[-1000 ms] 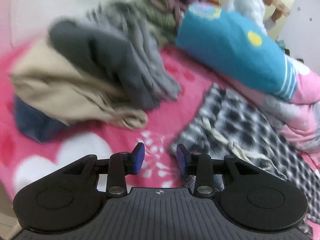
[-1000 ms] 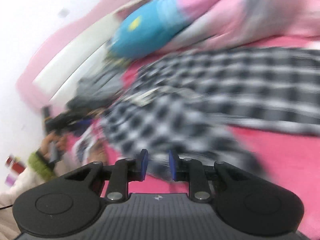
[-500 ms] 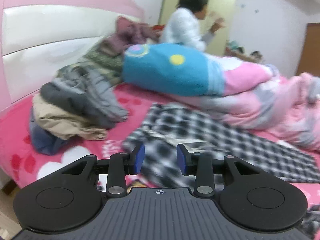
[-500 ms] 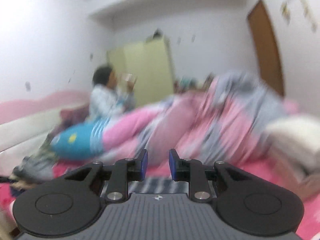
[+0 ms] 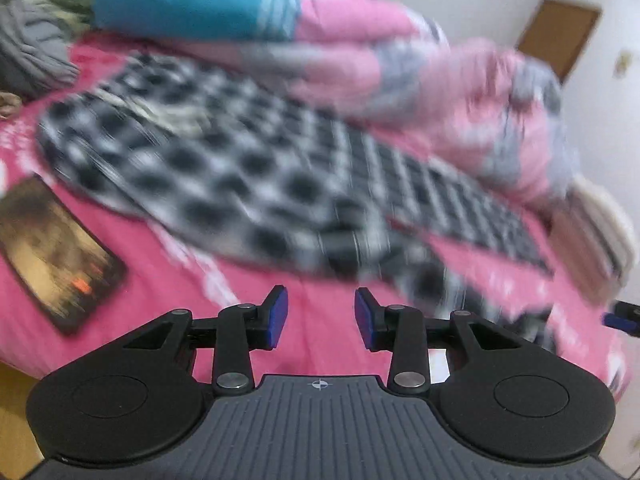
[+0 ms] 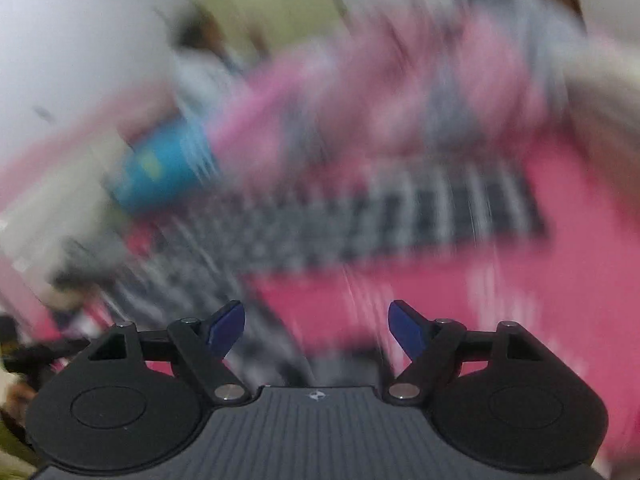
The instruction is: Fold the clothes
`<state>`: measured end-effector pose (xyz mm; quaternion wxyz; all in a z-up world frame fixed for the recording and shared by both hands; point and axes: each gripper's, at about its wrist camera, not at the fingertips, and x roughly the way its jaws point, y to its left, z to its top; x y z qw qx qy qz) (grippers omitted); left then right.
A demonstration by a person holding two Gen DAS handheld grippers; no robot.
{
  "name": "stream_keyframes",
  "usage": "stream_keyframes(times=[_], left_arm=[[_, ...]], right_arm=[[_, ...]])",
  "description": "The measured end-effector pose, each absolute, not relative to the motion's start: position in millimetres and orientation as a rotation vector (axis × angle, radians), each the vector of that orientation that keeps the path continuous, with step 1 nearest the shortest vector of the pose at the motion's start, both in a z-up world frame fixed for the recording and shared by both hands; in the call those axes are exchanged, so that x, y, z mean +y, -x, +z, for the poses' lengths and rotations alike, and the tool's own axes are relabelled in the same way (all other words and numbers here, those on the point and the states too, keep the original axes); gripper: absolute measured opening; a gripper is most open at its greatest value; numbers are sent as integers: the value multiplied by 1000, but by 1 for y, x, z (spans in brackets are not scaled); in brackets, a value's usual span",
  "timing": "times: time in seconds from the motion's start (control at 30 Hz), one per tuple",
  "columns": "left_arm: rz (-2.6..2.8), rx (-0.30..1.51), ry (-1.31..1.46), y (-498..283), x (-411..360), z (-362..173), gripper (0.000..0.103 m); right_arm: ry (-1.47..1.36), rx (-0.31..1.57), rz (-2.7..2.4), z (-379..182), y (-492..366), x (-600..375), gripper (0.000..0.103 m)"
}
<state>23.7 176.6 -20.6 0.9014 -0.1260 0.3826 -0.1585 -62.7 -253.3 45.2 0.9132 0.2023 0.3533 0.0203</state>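
A black-and-white checked garment (image 5: pixel 256 168) lies spread on the pink bedsheet (image 5: pixel 328 280), blurred by motion. My left gripper (image 5: pixel 321 317) is open and empty, just short of the garment's near edge. My right gripper (image 6: pixel 317 328) is wide open and empty above the sheet, with the checked garment (image 6: pixel 360 220) ahead of it and reaching down under its left finger. Both views are blurred.
A dark phone (image 5: pixel 52 248) lies on the sheet at the left. A pile of grey clothes (image 5: pixel 28 48) sits far left. A blue pillow (image 5: pixel 192 0) and a pink quilt (image 5: pixel 440 92) lie behind the garment. A person (image 6: pixel 200 64) is at the back.
Both grippers have swung down towards the checked garment. The right gripper's jaws have opened wider. The left gripper has moved right, away from the clothes pile.
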Motion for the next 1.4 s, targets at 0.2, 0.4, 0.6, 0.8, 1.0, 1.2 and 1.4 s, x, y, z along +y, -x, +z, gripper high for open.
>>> stream_keyframes(times=[0.2, 0.4, 0.6, 0.8, 1.0, 1.2, 1.4], left_arm=[[-267, 772, 49, -17, 128, -49, 36], [-248, 700, -73, -13, 110, -51, 36], [-239, 663, -178, -19, 101, -53, 36], [-247, 693, -143, -26, 107, -59, 36], [-263, 780, 281, -53, 149, -62, 36], [-229, 791, 543, -71, 176, -68, 36], [-147, 747, 628, -79, 177, -70, 33]], right_arm=[[-358, 785, -40, -23, 35, -247, 80], [-313, 816, 43, -38, 34, -239, 13], [-156, 590, -183, 17, 24, -263, 14], [-124, 526, -253, 16, 16, -255, 41], [61, 552, 175, -9, 11, -151, 44], [287, 567, 311, -40, -16, -62, 49], [448, 525, 319, -66, -53, -15, 51]])
